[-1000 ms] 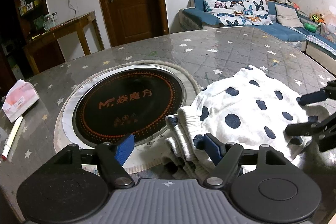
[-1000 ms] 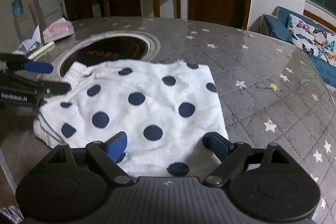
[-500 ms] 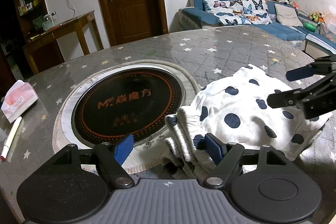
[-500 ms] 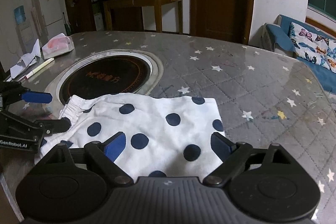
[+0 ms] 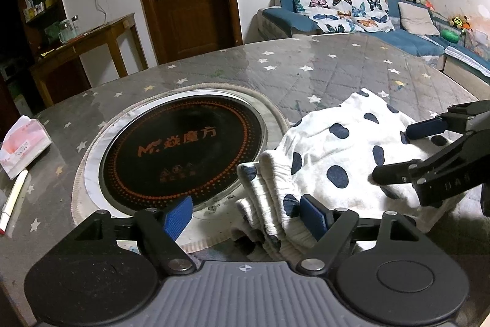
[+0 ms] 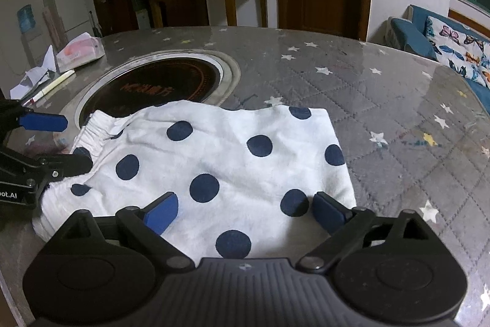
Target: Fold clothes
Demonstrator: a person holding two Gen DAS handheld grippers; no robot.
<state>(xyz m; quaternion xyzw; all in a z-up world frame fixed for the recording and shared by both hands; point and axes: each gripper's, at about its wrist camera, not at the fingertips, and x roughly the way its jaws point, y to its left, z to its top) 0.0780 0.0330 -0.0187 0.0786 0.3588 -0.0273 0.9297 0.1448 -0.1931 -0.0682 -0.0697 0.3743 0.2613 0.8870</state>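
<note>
The polka-dot garment [image 5: 333,155] lies folded on the star-patterned table [image 5: 321,72], just right of the round cooktop [image 5: 183,149]. In the left wrist view, the left gripper [image 5: 246,213] stands spread, its right pad at the bunched waistband and its left pad over the cooktop rim; the right gripper [image 5: 398,152] is open over the cloth's far end.

In the right wrist view, the garment [image 6: 214,161] spreads between the right gripper's [image 6: 245,212] open jaws, with the left gripper [image 6: 65,143] open at the waistband.
</note>
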